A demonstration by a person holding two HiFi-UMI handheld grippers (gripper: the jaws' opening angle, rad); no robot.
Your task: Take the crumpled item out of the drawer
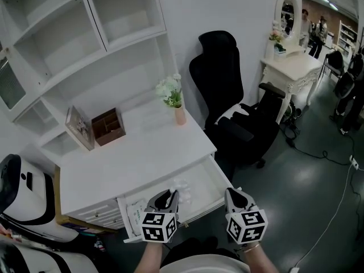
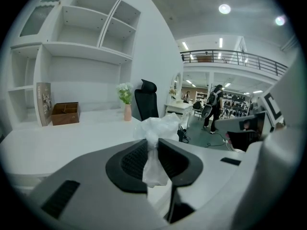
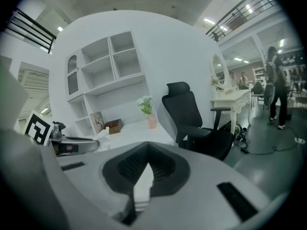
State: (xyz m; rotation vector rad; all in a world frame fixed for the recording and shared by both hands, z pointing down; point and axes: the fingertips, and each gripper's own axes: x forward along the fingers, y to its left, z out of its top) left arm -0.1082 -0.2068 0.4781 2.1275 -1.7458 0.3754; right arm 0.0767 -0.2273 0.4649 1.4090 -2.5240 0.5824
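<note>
Lengthwise between left tongs: crumpled plastic, puff forward

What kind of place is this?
Probably a showroom or studio set up like a study: a white desk, a black chair and a dressing table stand together, with a railed balcony overhead.

the left tongs hide part of the drawer; print on its paper is unreadable.

Crumpled item of thin translucent plastic film, smooth matt white desk, brown wooden box, black cloth chair
</note>
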